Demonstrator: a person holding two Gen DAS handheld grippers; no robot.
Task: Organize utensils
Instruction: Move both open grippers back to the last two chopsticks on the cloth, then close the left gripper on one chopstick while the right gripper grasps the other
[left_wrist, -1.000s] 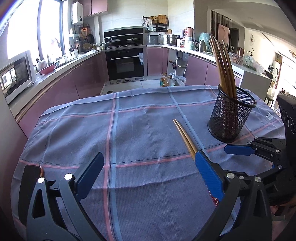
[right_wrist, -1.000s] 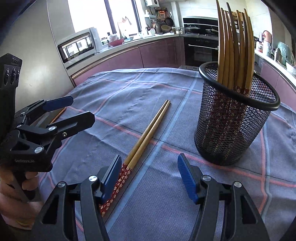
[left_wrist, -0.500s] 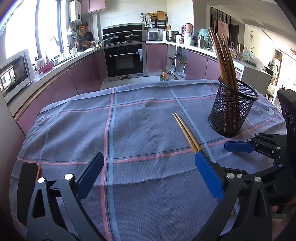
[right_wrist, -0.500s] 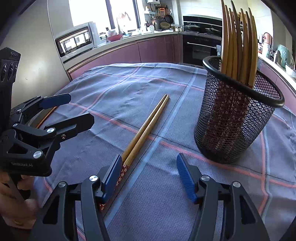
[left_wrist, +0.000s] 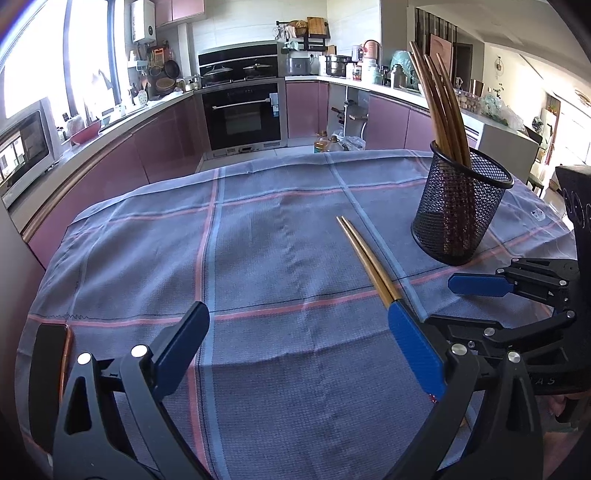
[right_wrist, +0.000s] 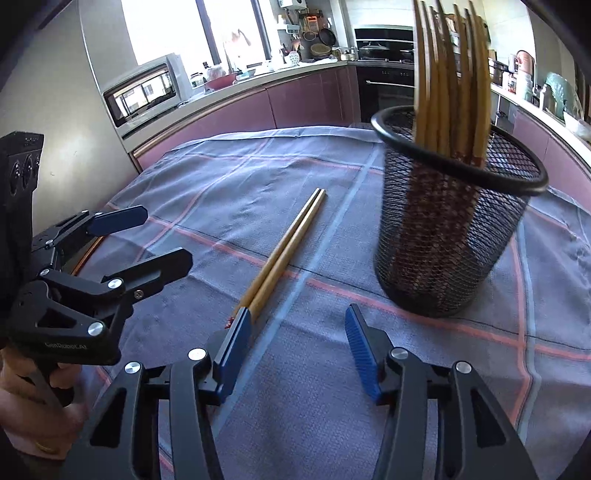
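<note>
Bamboo chopsticks (left_wrist: 365, 260) lie paired on the table just left of the mesh holder (left_wrist: 460, 206) in my left view, where my left tongs (left_wrist: 295, 339) hang wide open and empty. From my right view, the right tongs (right_wrist: 293, 343) have just been narrowing, empty, the pair's patterned end at the left pad, lined up, I judge, to lift it into the holder.

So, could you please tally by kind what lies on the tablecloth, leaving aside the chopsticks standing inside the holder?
Chopsticks lying flat: 2
Mesh holder: 1
Flat dark slab at the cloth's edge, perhaps a phone: 1
Total: 4
</note>
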